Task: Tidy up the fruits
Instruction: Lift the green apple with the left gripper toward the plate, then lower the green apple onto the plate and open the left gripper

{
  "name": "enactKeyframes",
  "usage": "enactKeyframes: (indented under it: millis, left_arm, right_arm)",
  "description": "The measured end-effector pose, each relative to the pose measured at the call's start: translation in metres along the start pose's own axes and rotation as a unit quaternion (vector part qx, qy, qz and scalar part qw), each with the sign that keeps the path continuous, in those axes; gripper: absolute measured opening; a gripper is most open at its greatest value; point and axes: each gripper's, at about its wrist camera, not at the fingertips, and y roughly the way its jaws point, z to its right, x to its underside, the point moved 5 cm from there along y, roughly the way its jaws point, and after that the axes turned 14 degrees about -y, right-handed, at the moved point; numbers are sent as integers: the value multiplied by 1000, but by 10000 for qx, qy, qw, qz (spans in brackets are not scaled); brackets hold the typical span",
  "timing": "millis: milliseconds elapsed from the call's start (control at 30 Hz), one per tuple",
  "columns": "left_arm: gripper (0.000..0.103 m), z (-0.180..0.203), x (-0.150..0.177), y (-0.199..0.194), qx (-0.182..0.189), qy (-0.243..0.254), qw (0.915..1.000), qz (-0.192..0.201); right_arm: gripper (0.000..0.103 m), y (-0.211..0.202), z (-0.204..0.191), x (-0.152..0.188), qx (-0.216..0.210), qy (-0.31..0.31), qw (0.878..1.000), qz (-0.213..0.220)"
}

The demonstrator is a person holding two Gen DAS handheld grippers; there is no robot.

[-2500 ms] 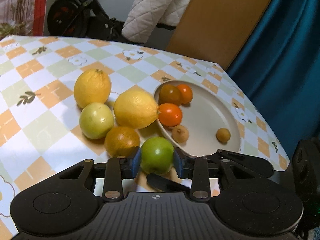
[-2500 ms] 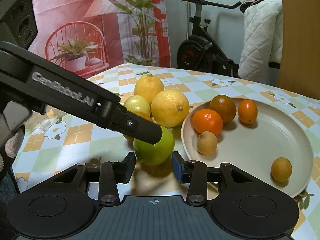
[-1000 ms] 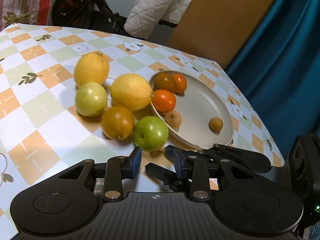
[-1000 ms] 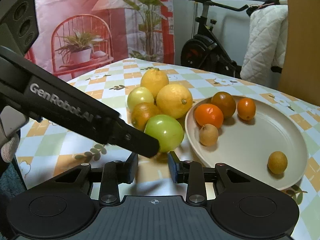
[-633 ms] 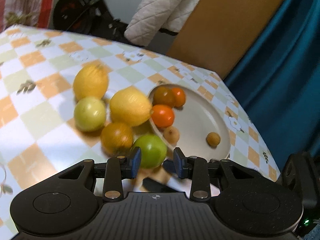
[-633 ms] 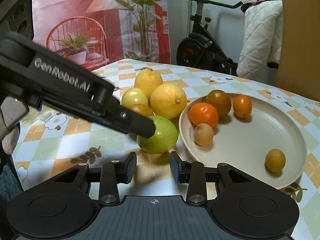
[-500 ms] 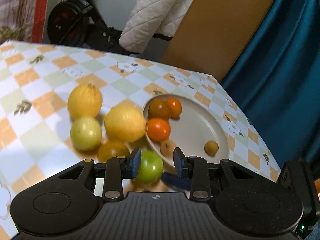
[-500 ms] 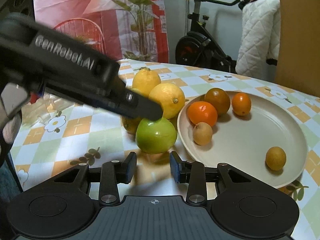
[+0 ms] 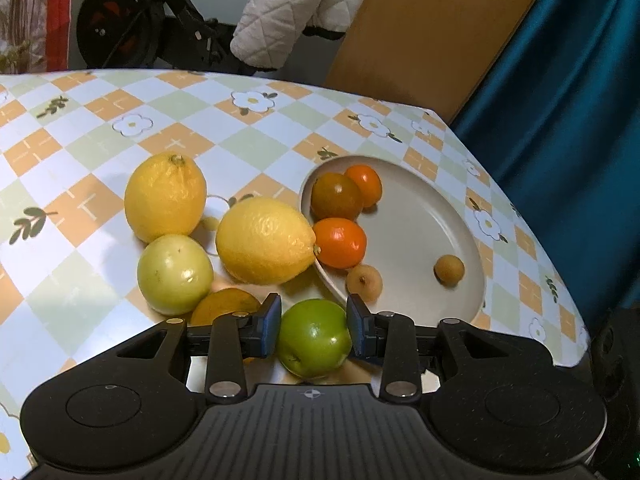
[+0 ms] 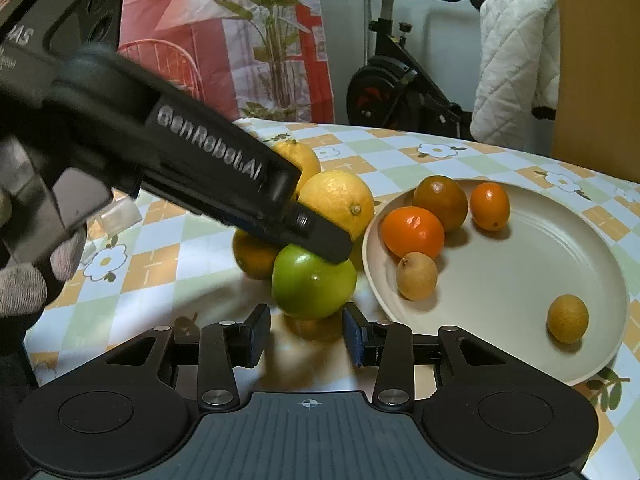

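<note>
Gripping the round green apple (image 9: pixel 313 336) between its two blue-padded fingers (image 9: pixel 272 325), the left gripper (image 9: pixel 313 326) has its pads against the fruit's left and right flanks, a hold across the widest part that suits a smooth sphere liable to roll. In the right wrist view the apple appears to hang just clear of the checked orange, green and white floral tablecloth (image 9: pixel 80 128), with a shadow beneath it, though contact with the cloth cannot be ruled out. The right gripper (image 10: pixel 306 334) sits near and below the apple with its fingers apart and nothing between them, apparently standing by. Immediately to the right lies the shallow beige round plate (image 9: pixel 424 216), whose near-left rim is just beside the apple. The plate holds five small fruits: a dark brownish-orange mandarin (image 9: pixel 336 196) and a small bright orange kumquat-like fruit (image 9: pixel 365 185) at the far left, a glossy orange tangerine (image 9: pixel 340 242) touching the rim, and two tan longan-like fruits (image 9: pixel 363 282) (image 9: pixel 449 270), one near the rim and one alone toward the right. Outside the plate, clustered on the cloth to the left, rest two large yellow lemons (image 9: pixel 165 196) (image 9: pixel 265 239), a pale yellow-green apple (image 9: pixel 174 274) and a dull orange citrus (image 9: pixel 226 307) partly hidden behind the left finger. Large fruits thus lie off the plate and small ones on it, so the apple's intended place cannot be judged with certainty.
</note>
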Motion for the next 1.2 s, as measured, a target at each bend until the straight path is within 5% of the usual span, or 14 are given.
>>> enactKeyframes:
  millis: [367,800,1200]
  left_arm:
    - [39,-3,23,-12,187,42,9997,-158]
    - [45,12,39,-13,-146,373,9991,109]
    - [44,56,20,-23,45,735,9963,441]
  right_arm:
    - [42,-2,-3,3,-8,-19,10000,26]
    - [41,-4,-9,4,20,-214,9998,51]
    - [41,-39,17,-9,390,-57,9975,585]
